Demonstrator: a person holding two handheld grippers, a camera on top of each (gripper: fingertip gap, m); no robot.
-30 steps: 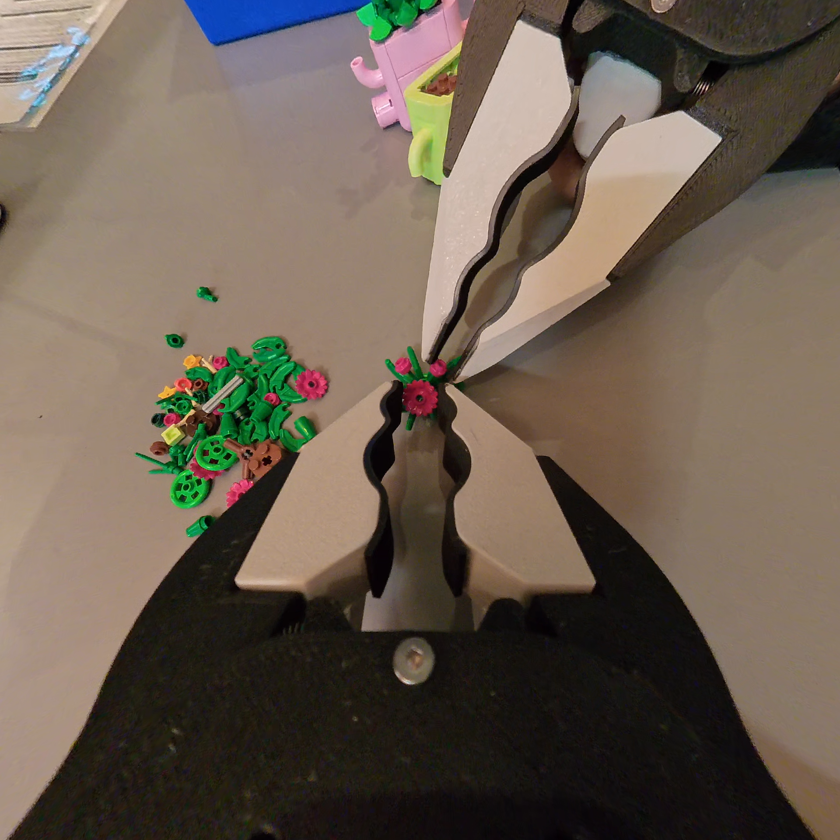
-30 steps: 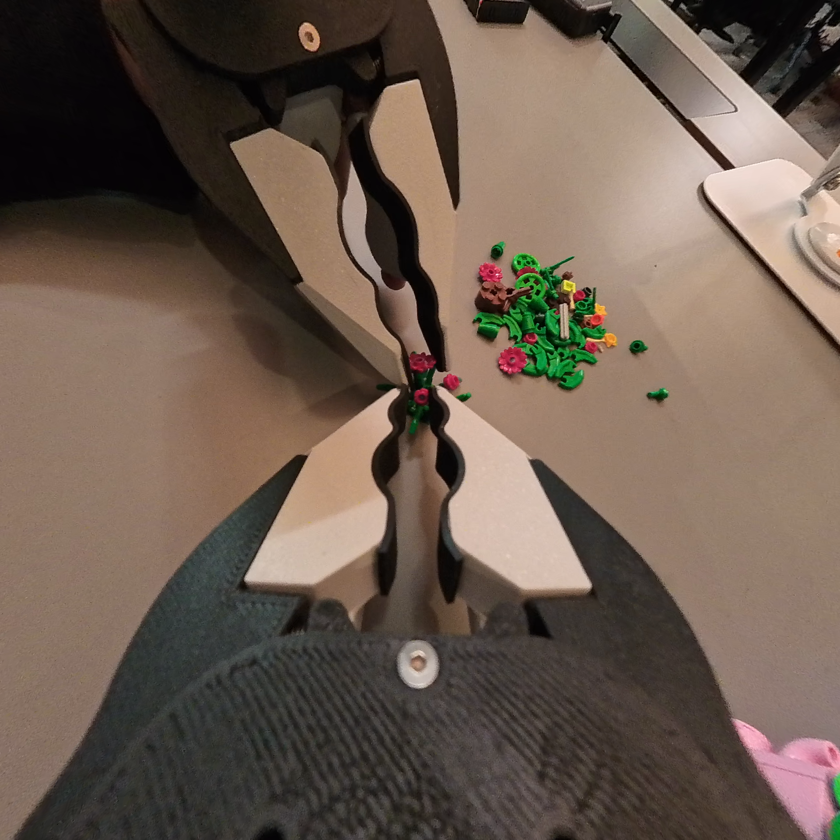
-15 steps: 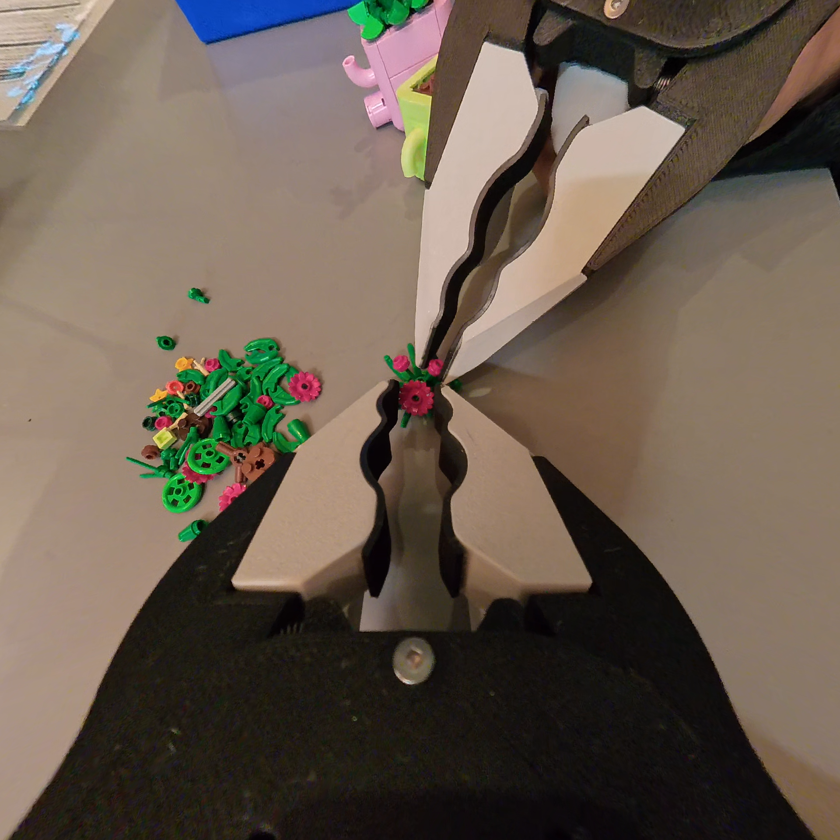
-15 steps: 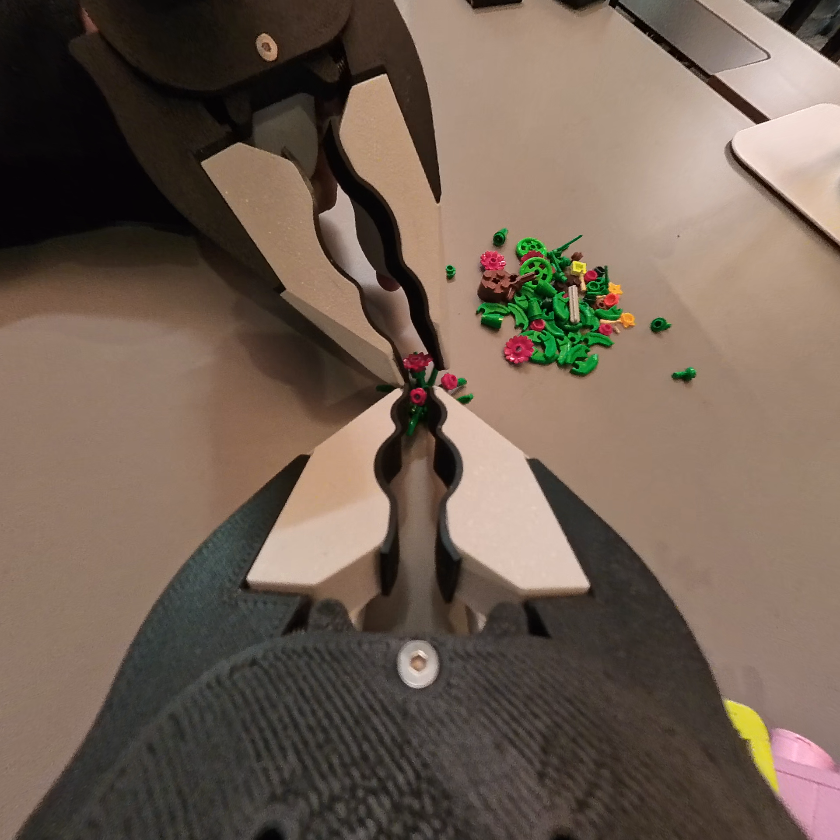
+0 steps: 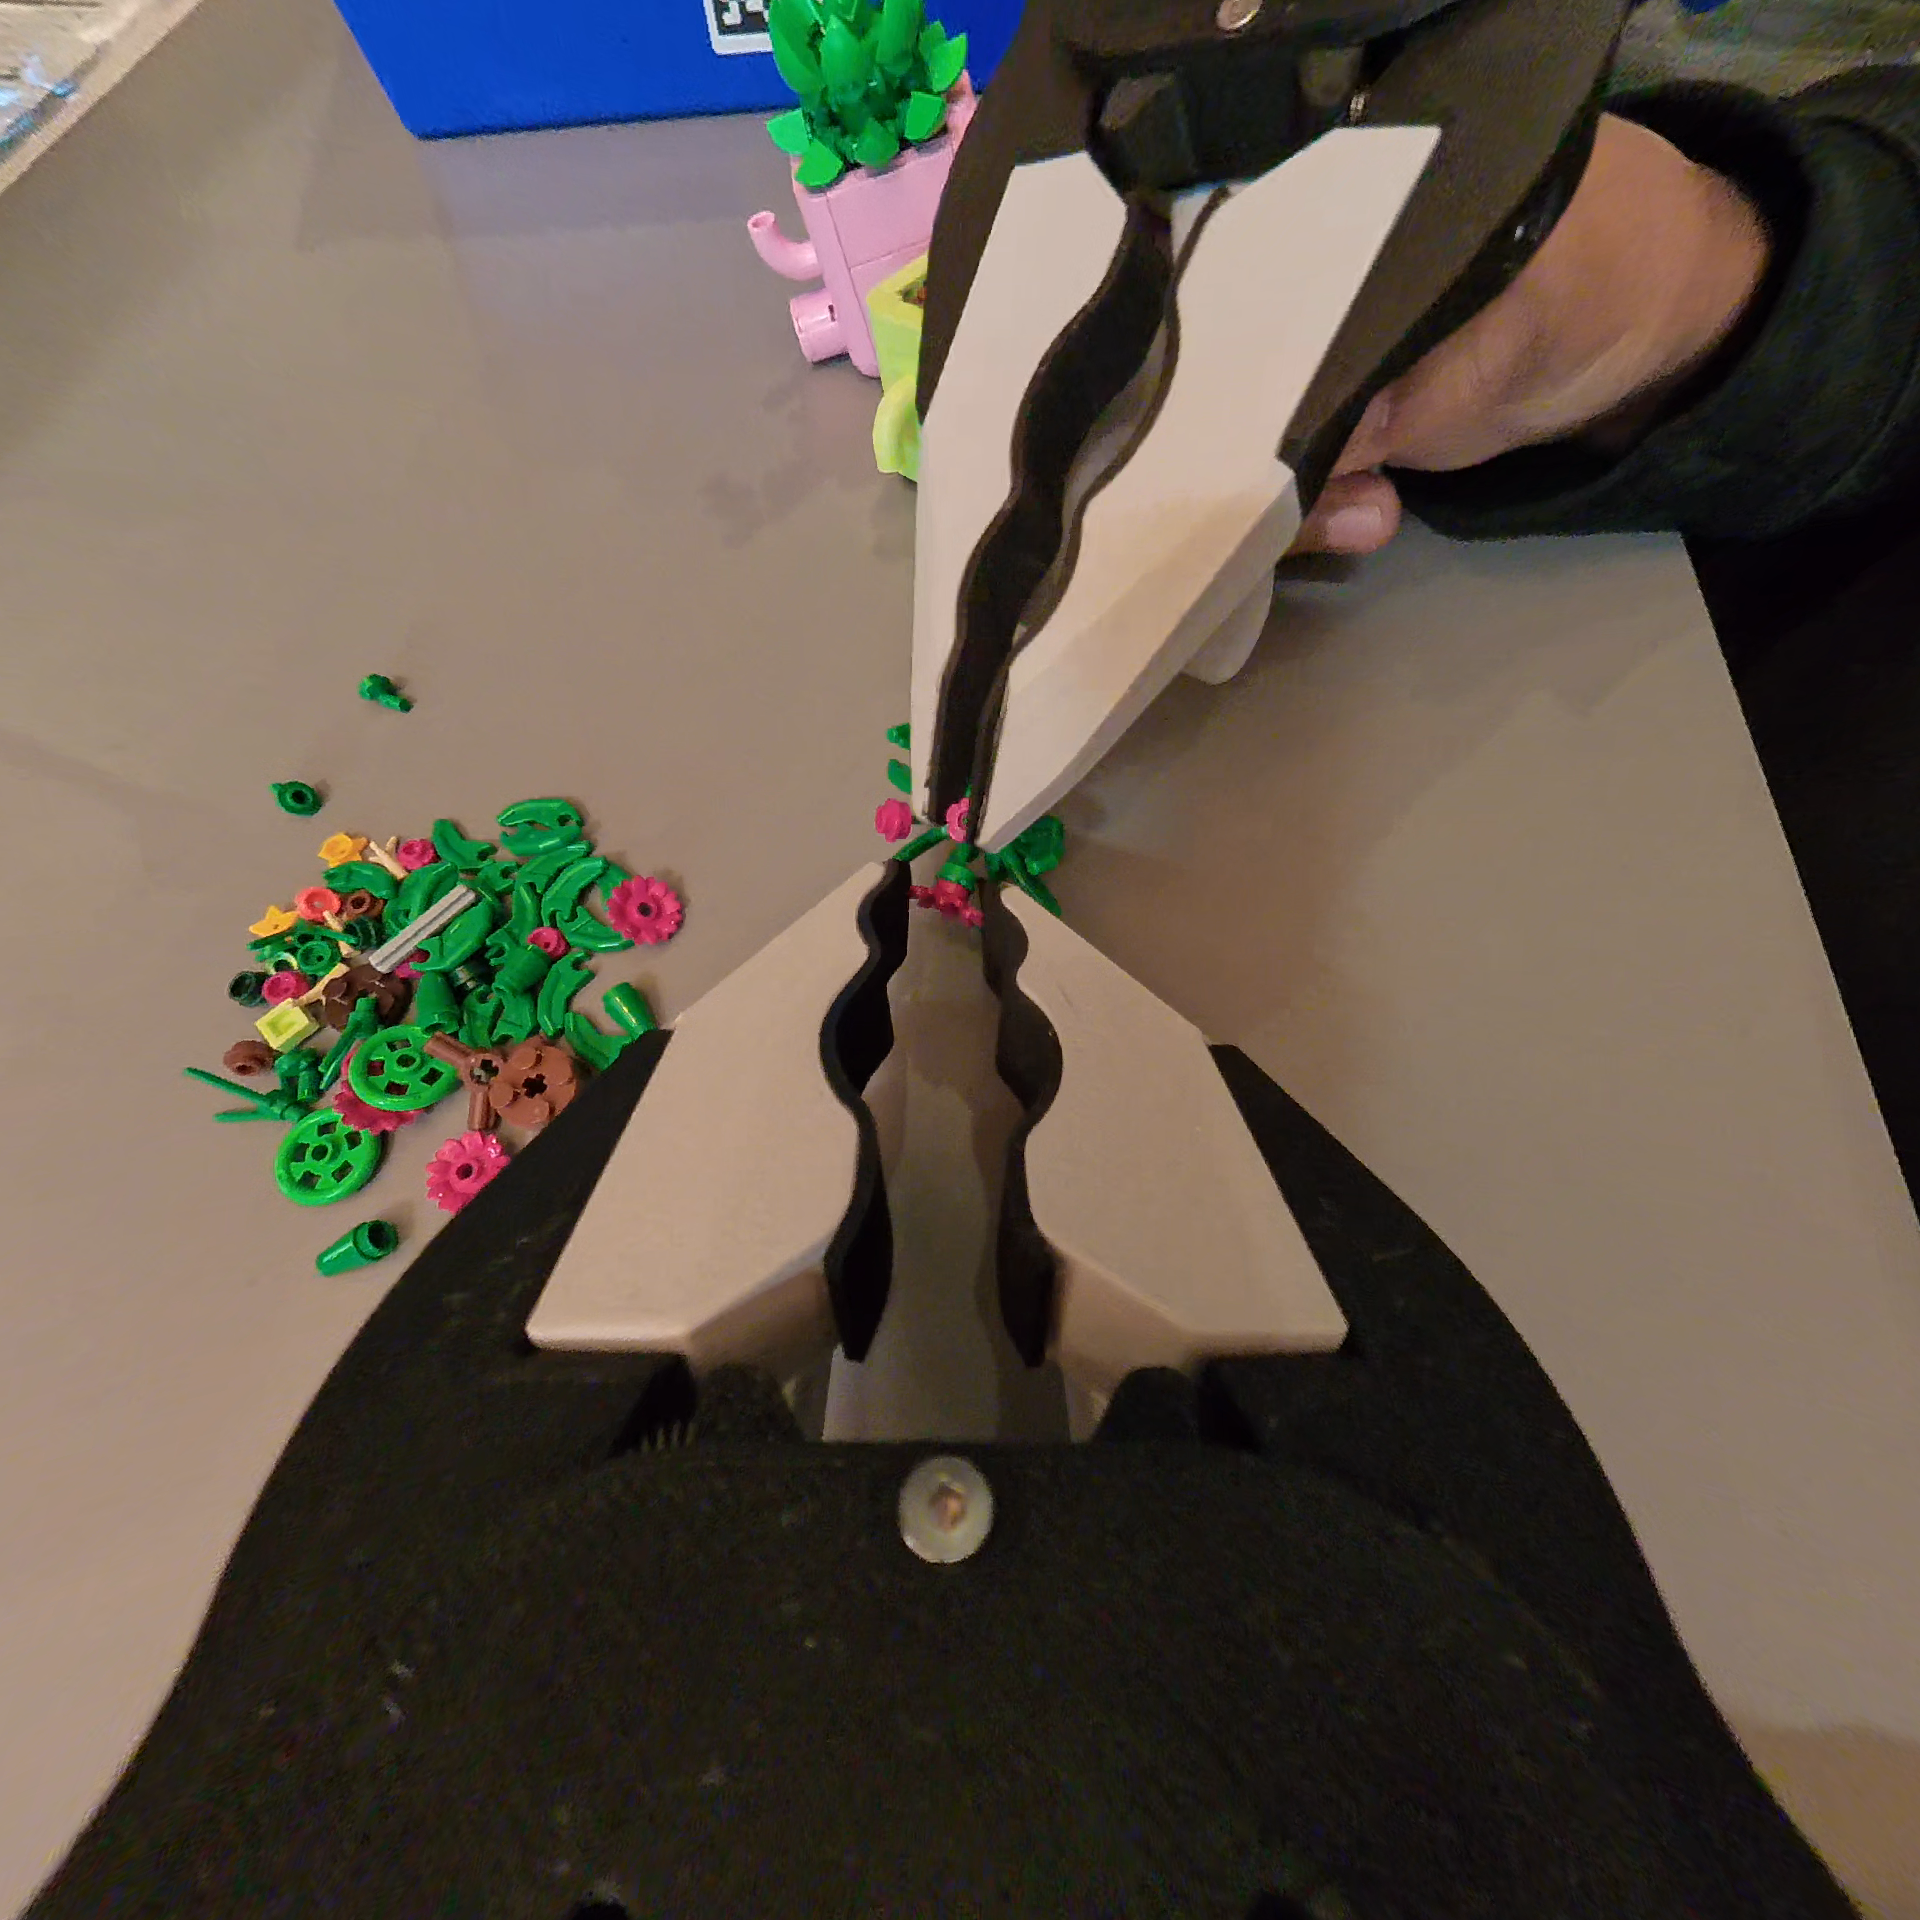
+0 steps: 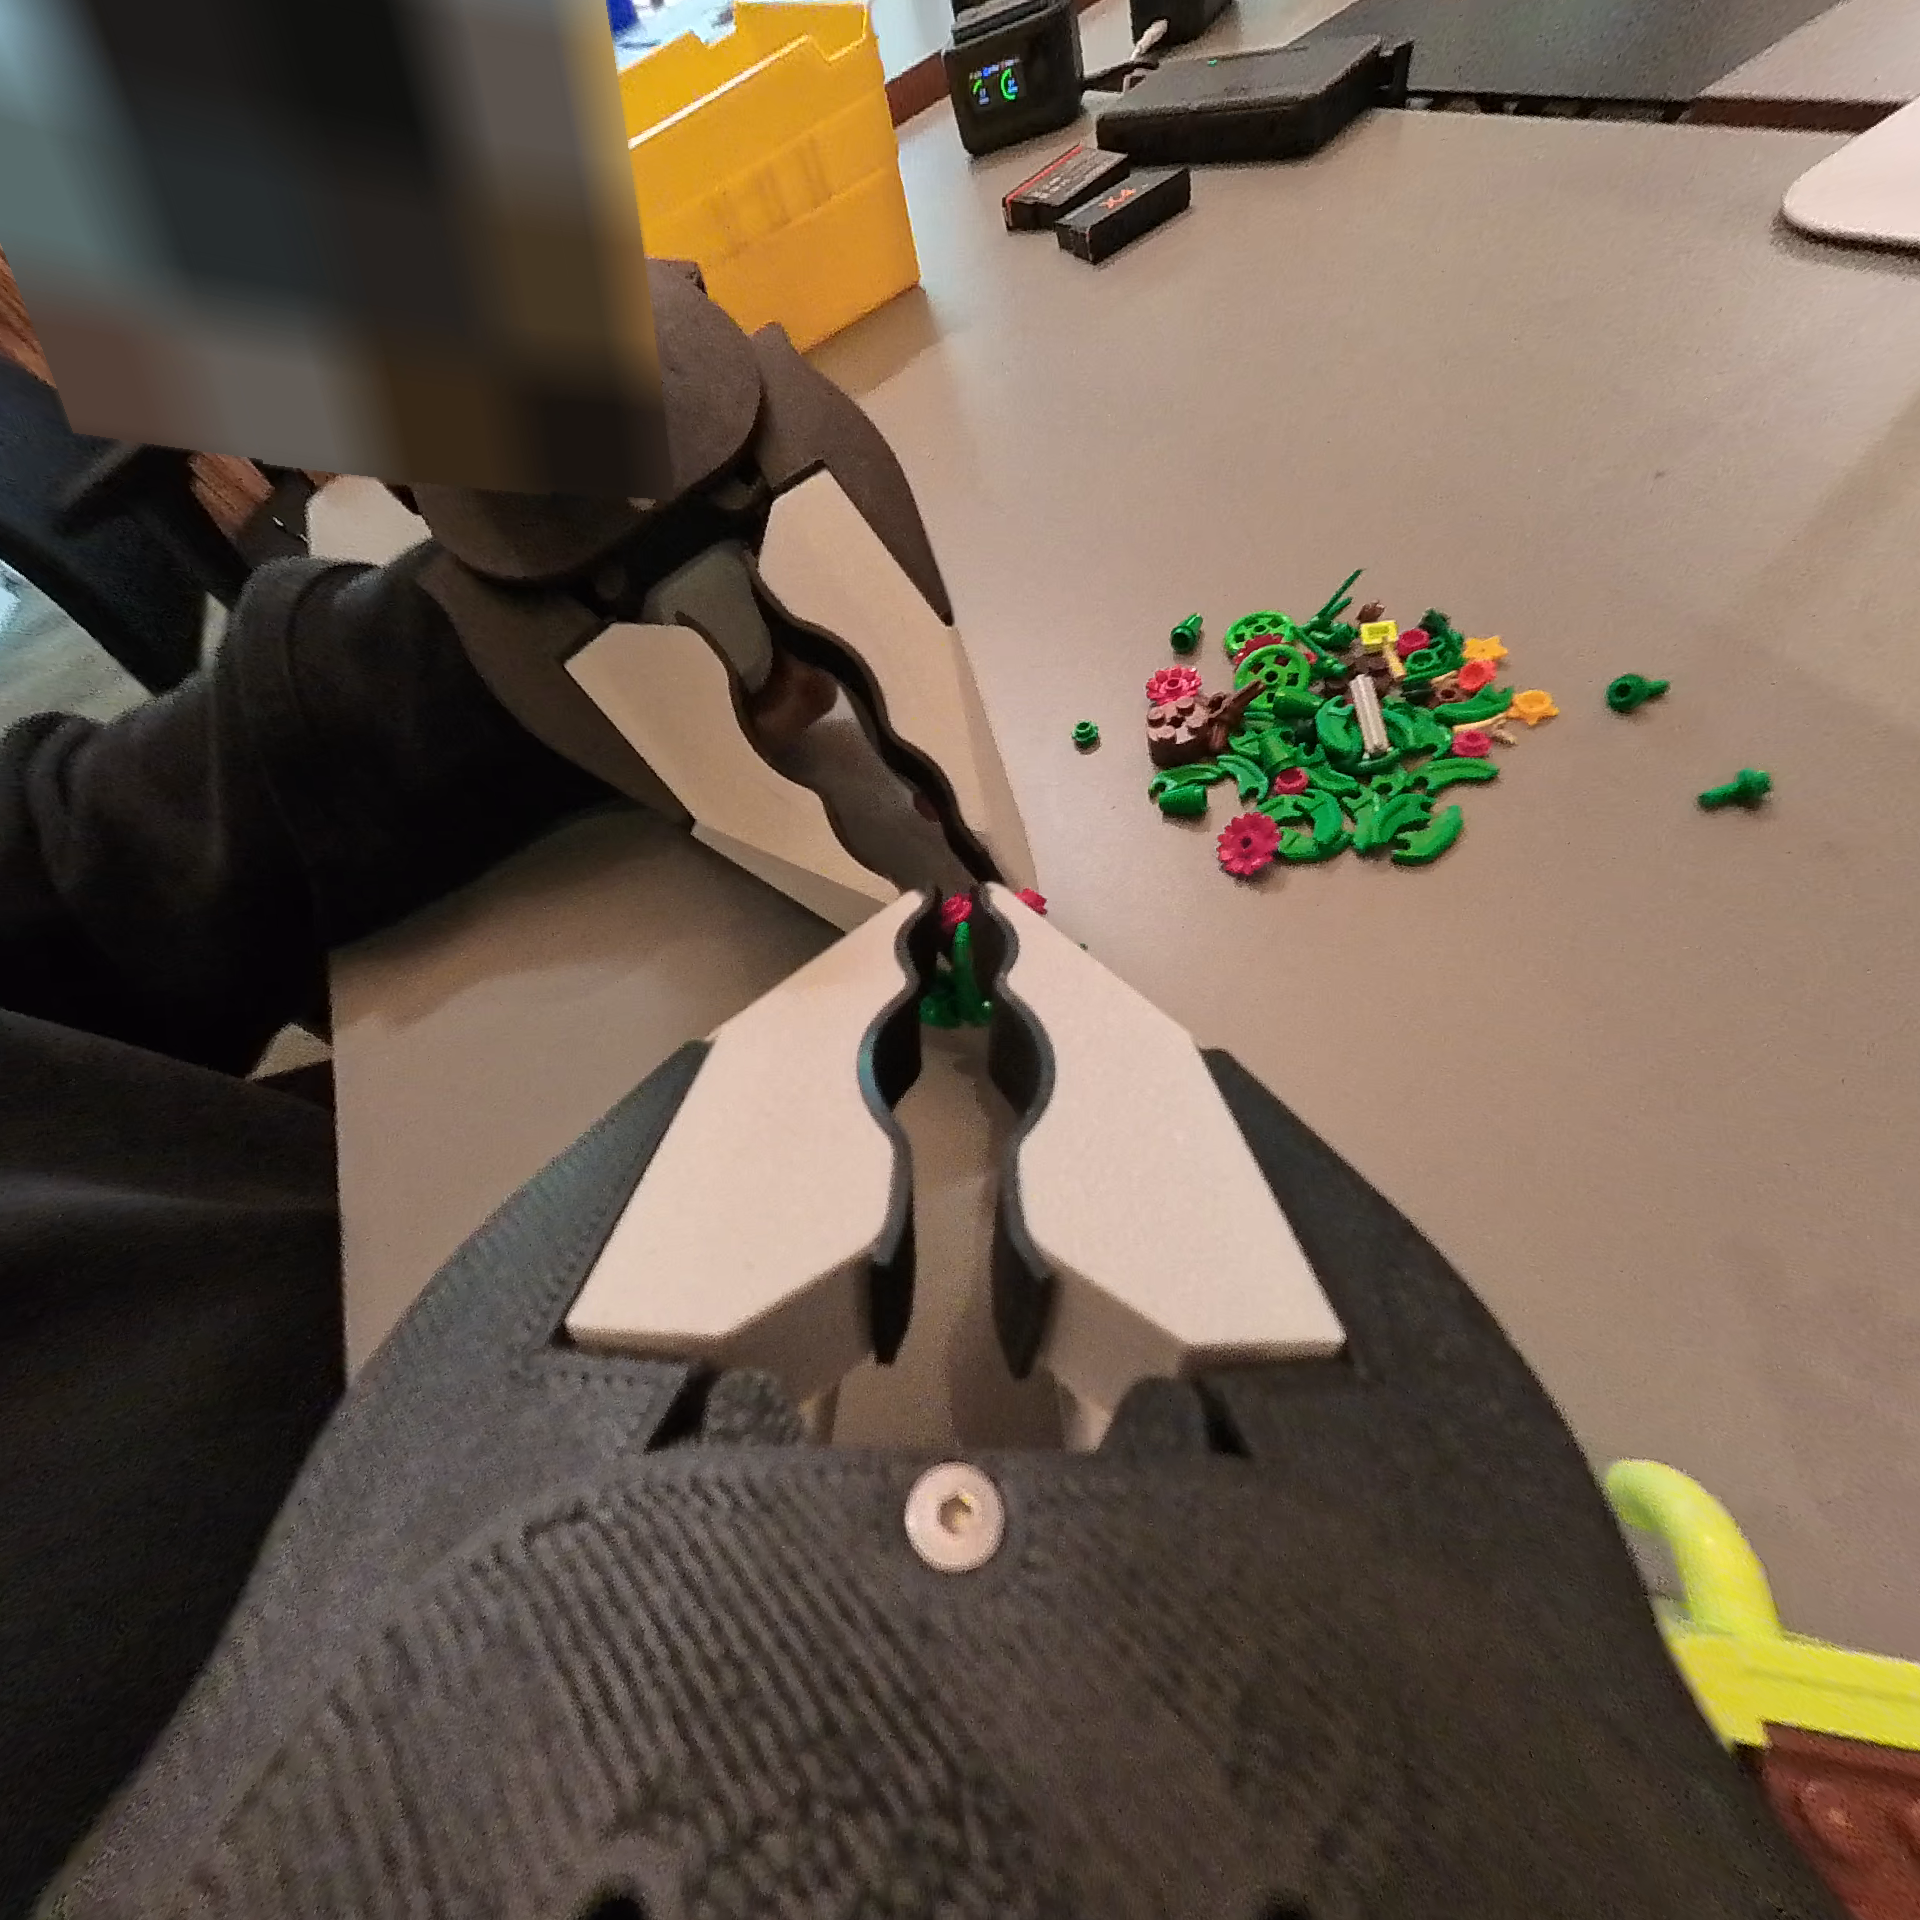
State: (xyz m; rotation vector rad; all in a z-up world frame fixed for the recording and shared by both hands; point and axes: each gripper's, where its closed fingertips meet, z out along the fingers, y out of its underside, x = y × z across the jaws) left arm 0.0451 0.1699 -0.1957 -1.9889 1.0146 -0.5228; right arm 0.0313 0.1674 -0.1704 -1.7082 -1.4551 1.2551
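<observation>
Pinching one small flower sprig (image 5: pixel 951 883) between them: left gripper (image 5: pixel 943 902), right gripper (image 6: pixel 956 914).

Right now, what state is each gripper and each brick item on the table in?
left gripper: shut on the flower sprig, tips meeting the other gripper's.
right gripper: shut on the flower sprig from the opposite side.
flower sprig: pinched between both grippers, just above the table.
loose brick pile: lying scattered, untouched.
pink brick planter: upright, green plant in it.
lime brick planter: upright, mostly hidden.
</observation>
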